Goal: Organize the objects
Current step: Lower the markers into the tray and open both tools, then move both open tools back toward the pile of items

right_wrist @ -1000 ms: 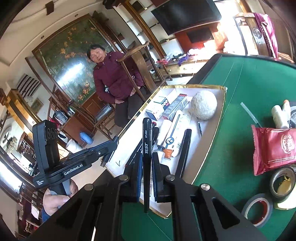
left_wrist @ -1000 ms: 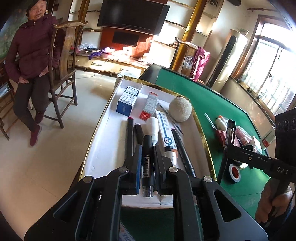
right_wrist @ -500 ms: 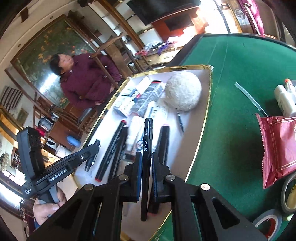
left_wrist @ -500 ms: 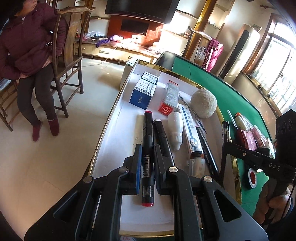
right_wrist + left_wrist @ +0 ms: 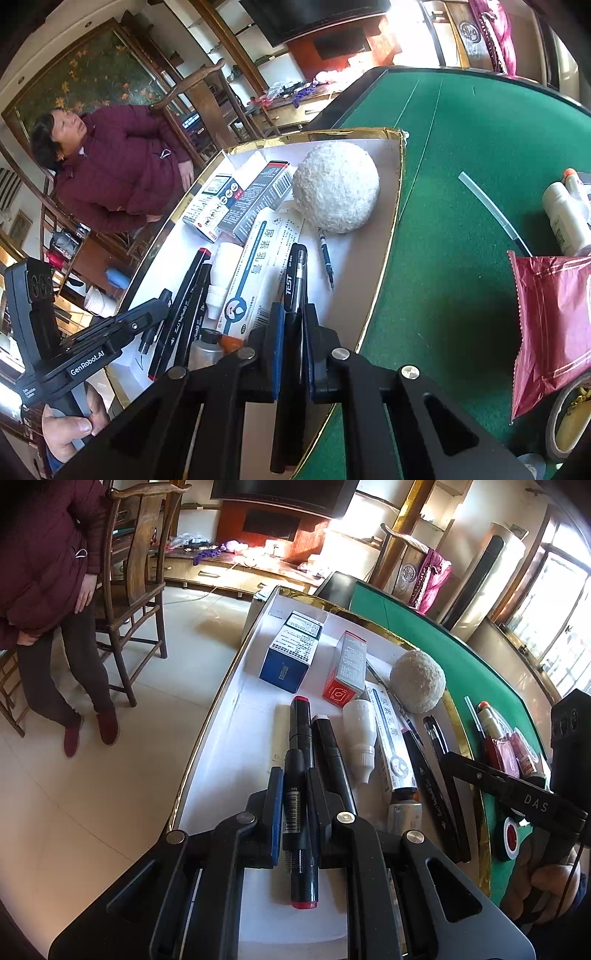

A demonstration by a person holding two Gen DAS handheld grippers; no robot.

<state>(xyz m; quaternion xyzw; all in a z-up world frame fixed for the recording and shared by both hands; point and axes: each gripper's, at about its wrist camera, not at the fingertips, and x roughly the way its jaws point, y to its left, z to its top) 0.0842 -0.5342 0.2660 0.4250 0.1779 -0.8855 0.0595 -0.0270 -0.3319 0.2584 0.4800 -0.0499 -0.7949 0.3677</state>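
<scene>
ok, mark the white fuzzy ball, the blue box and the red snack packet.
white fuzzy ball (image 5: 336,186), right wrist view, centre of the ball.
blue box (image 5: 284,670), left wrist view, blue end face.
red snack packet (image 5: 554,325), right wrist view, middle of the wrapper.

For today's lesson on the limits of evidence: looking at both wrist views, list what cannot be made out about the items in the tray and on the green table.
- Red-capped marker, left wrist view: whether it touches the tray; the gripper hides that.
- Black pen, right wrist view: its rear, hidden between the pads.
- Tape roll, right wrist view: cut off by the picture's edge.
- Blue box, left wrist view: print too small to read.
</scene>
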